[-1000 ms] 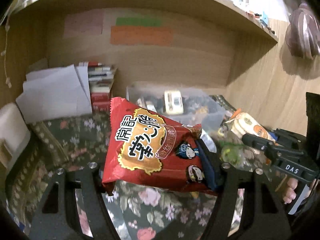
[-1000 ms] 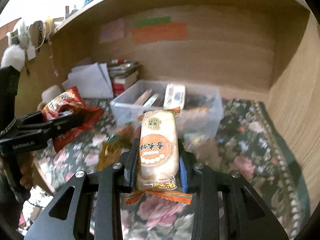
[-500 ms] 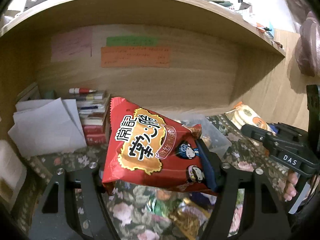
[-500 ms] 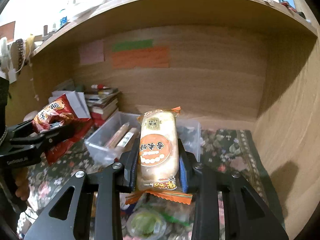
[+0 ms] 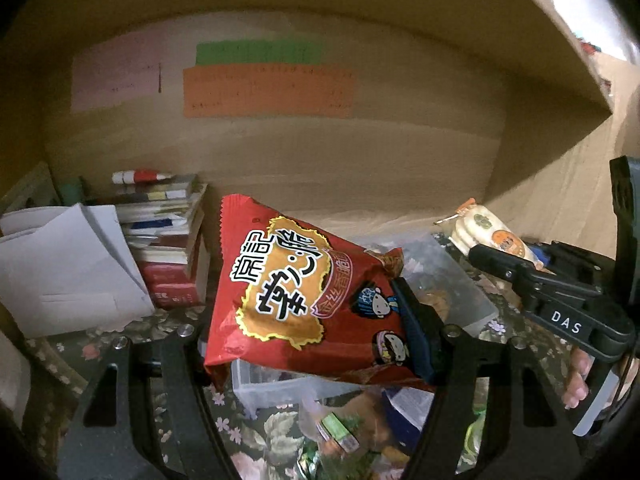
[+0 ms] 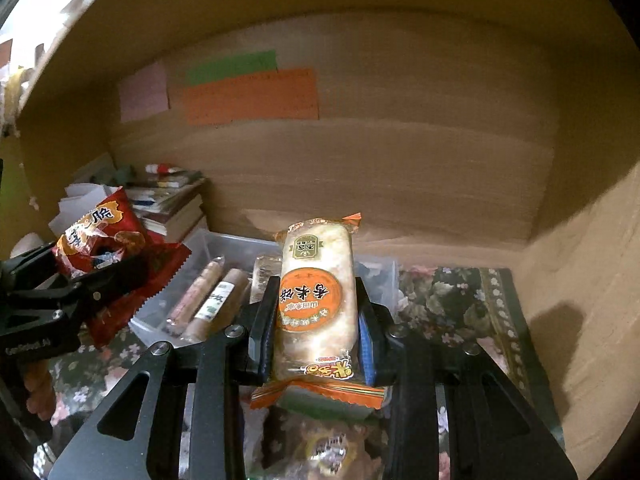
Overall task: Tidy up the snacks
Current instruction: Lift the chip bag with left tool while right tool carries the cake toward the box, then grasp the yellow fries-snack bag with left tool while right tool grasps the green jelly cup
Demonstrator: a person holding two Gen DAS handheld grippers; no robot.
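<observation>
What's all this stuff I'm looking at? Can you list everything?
Snack bag: 1, red, held in left gripper.
Rice cracker pack: 1, cream and orange, held in right gripper.
Plastic bin: 1, clear, on the cloth, holding sausage sticks.
Loose snacks: several, mixed, before the bin.
Books: stack, back left.
Papers: white, left.
Notes: 3, pink, green, orange, back wall.
Floral cloth: 1, dark.
Left gripper: black.
Right gripper: black.

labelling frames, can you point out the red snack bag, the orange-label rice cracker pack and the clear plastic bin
red snack bag [image 5: 304, 292]: left wrist view, printed front.
orange-label rice cracker pack [image 6: 314, 300]: right wrist view, round orange label.
clear plastic bin [image 6: 160, 312]: right wrist view, near left wall.
</observation>
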